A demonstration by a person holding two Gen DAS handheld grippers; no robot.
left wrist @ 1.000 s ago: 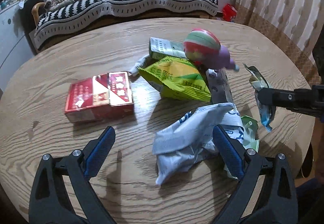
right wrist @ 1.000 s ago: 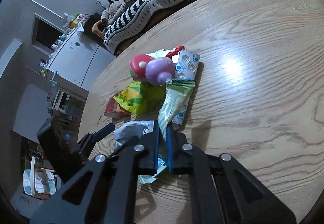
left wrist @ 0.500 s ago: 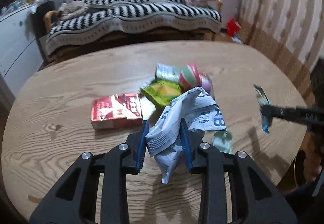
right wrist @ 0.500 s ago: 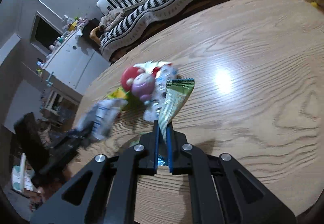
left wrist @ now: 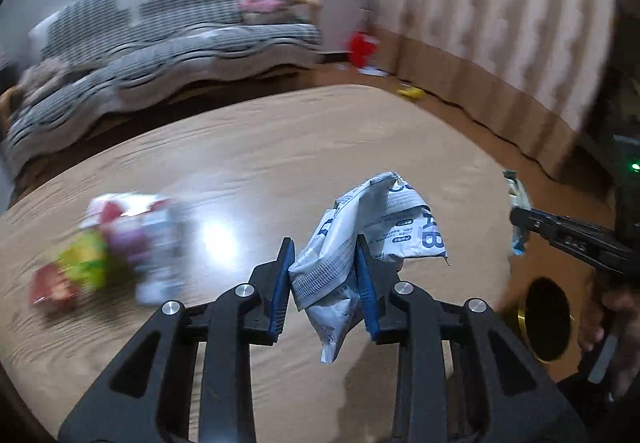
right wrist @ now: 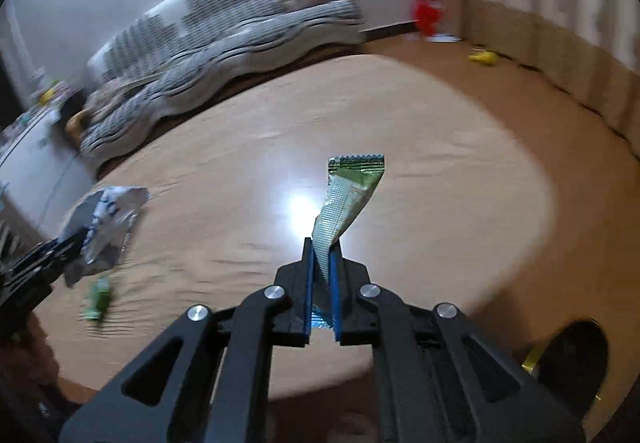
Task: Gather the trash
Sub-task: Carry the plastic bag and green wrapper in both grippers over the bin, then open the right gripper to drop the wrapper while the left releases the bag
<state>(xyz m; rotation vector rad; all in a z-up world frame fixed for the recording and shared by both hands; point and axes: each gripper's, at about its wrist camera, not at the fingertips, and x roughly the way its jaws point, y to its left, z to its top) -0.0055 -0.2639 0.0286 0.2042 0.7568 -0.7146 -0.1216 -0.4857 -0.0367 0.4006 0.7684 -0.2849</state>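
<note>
My left gripper (left wrist: 323,263) is shut on a crumpled white and blue wrapper (left wrist: 372,227) and holds it above the round wooden table (left wrist: 260,147). My right gripper (right wrist: 321,251) is shut on a thin green sachet wrapper (right wrist: 348,195) that stands up from the jaws. In the left wrist view the right gripper (left wrist: 520,217) is at the right with its wrapper. In the right wrist view the left gripper (right wrist: 68,247) is at the left with the white wrapper (right wrist: 104,219). A blurred pile of trash (left wrist: 116,239) lies on the table's left.
A dark round bin with a gold rim (left wrist: 548,319) stands below the table's right edge; it also shows in the right wrist view (right wrist: 576,355). A small green wrapper (right wrist: 98,299) lies near the table's edge. A striped sofa (left wrist: 160,39) is behind.
Both grippers have swung to the right with their wrappers. The trash pile has slid to the left of the left wrist view, and the bin has come into sight.
</note>
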